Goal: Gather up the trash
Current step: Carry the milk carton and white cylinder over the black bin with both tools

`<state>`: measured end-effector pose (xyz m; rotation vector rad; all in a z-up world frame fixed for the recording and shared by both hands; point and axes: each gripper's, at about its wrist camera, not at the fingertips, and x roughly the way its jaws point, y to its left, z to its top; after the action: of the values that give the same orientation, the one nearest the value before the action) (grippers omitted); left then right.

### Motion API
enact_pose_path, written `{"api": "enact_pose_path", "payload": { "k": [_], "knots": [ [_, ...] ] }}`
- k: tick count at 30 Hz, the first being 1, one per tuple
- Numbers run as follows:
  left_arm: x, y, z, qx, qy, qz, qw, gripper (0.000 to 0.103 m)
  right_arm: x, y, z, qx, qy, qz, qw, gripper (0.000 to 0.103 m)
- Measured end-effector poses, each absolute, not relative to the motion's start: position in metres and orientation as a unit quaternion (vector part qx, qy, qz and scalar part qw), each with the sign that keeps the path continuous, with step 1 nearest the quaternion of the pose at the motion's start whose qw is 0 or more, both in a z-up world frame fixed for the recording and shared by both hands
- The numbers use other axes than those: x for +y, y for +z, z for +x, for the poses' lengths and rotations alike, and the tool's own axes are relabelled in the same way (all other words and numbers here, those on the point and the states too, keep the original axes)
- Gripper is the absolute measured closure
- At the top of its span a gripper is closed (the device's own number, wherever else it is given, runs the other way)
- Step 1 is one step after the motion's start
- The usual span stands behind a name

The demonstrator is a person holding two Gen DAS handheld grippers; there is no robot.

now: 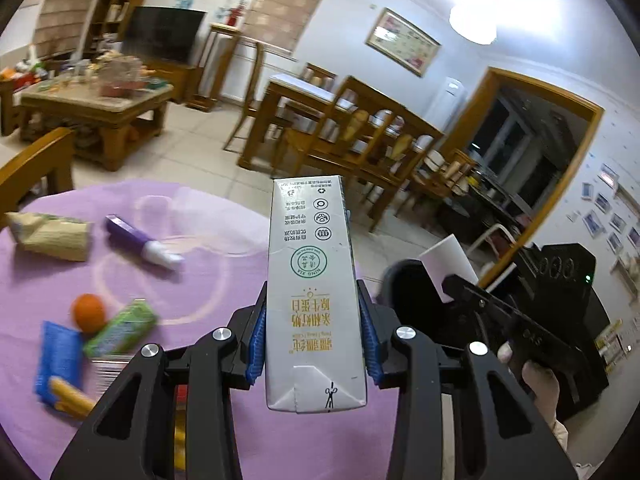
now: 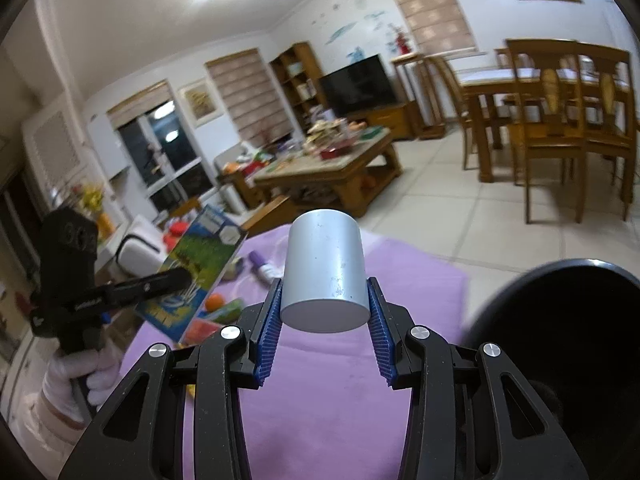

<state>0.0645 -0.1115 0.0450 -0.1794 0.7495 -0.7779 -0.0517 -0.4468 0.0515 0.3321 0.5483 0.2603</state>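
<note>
Left claw [image 1: 314,332] clamps a milk carton [image 1: 314,292]; right claw [image 2: 324,320] clamps a paper cup [image 2: 326,276], black bin [image 2: 560,340] just right of it.

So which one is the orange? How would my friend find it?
Start at the table with the purple cloth and look at the pile of things on its left side. The orange sits there, touching a green packet and just above a blue packet. It is the only round, plain orange ball; everything near it is a box, tube or wrapper.
</note>
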Motion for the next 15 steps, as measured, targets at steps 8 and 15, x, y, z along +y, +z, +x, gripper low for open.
{"api": "enact_pose_path", "payload": {
  "k": [8, 15],
  "knots": [
    [-0.198, 0.037, 0.045, 0.365, -0.436, -0.071, 0.819, 0.064, -0.533, 0.05, -0.105, 0.246, 0.062, 0.198, 0.947, 0.063],
    [-0.276, 0.015, 0.033, 0.387, -0.478, -0.054, 0.786, 0.064, -0.603, 0.034, -0.151, 0.244, 0.002, 0.21, 0.947, 0.063]
  ]
}}
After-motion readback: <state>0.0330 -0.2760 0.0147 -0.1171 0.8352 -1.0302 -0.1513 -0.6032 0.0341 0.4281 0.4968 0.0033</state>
